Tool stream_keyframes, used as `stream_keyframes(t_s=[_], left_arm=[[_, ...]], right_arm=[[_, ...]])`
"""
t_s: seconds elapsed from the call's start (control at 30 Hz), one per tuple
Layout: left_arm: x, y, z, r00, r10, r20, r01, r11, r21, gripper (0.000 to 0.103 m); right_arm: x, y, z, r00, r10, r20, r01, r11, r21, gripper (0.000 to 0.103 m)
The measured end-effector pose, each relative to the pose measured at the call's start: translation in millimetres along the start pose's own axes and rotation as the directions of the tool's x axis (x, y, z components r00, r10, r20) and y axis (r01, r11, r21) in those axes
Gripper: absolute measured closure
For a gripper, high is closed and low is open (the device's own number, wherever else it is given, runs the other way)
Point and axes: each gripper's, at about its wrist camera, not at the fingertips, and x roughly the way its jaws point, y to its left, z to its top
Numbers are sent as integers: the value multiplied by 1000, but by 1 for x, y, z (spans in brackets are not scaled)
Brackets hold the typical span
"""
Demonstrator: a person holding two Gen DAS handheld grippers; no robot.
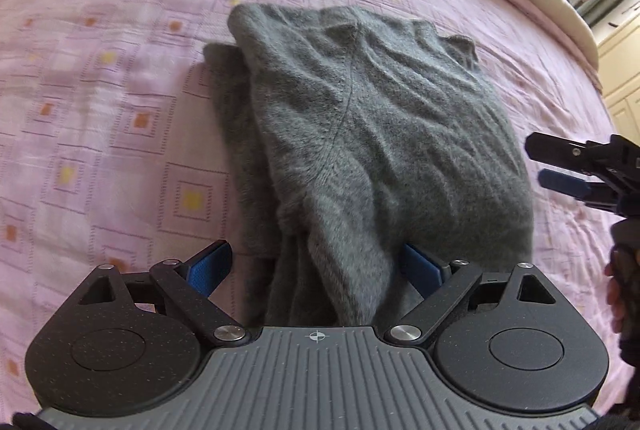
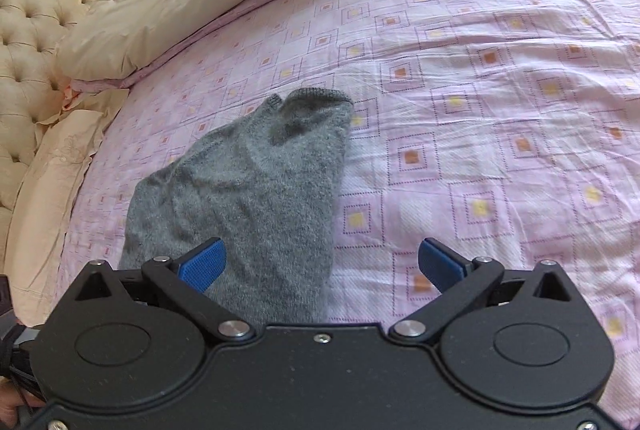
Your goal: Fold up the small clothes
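Your left hand-held gripper (image 1: pixel 316 270) sits spread over the near end of the grey sweater (image 1: pixel 372 133), which lies partly folded on the bed (image 1: pixel 120 69). The right hand-held gripper (image 2: pixel 320 262) is spread too, pinching nothing, beside its edge. Looks like you're mid-fold, so next you'd probably pinch that near end and bring it over.

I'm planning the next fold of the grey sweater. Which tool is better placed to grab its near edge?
The left tool, probably. Its open jaws straddle the near end of the grey sweater. The right tool is also open, but it sits at the sweater's side edge, mostly over the pink bedspread.
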Motion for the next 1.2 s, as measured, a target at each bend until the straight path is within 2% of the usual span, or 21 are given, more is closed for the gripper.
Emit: stream_keyframes(t_s=[0.13, 0.23, 0.27, 0.37, 0.43, 0.5, 0.53, 0.57, 0.67, 0.77, 1.03, 1.2], left_arm=[[7, 0, 5, 998, -65, -12, 65, 998, 6, 11], [11, 1, 7, 994, -110, -21, 110, 994, 3, 6], [12, 2, 7, 991, -129, -23, 129, 992, 3, 1], [13, 6, 6, 985, -175, -15, 175, 985, 6, 1], [14, 11, 5, 972, -236, -12, 236, 972, 3, 2], [15, 15, 4, 966, -260, -3, 259, 966, -19, 4], [14, 16, 4, 964, -267, 3, 267, 963, -35, 9], [14, 18, 5, 959, -283, 7, 283, 958, -55, 15], [18, 28, 5, 937, -349, 7, 347, 929, -129, 37], [20, 29, 3, 932, -363, 12, 361, 923, -134, 44], [17, 4, -11, 911, -412, -18, 407, 905, -122, 47], [18, -29, -33, 895, -442, -59, 434, 894, -109, 47]], right_arm=[[18, -1, 11, 999, 44, -5, -44, 999, -2, 0], [34, -2, 21, 996, 83, -18, -83, 996, 19, 0], [40, -2, 24, 995, 91, -27, -90, 996, 27, 0], [53, 0, 31, 990, 130, -45, -129, 991, 32, 0], [60, 2, 37, 984, 161, -79, -156, 986, 56, 0], [63, 2, 43, 974, 200, -108, -189, 977, 101, 1], [65, 2, 44, 969, 217, -122, -203, 972, 117, 11], [67, 5, 44, 968, 210, -139, -195, 974, 115, 25], [66, 10, 43, 973, 179, -148, -167, 982, 91, 48], [59, 11, 43, 976, 175, -129, -162, 981, 108, 59], [25, 11, 34, 983, 167, -83, -154, 978, 144, 63], [-9, -10, 13, 985, 144, -96, -127, 978, 165, 64]])
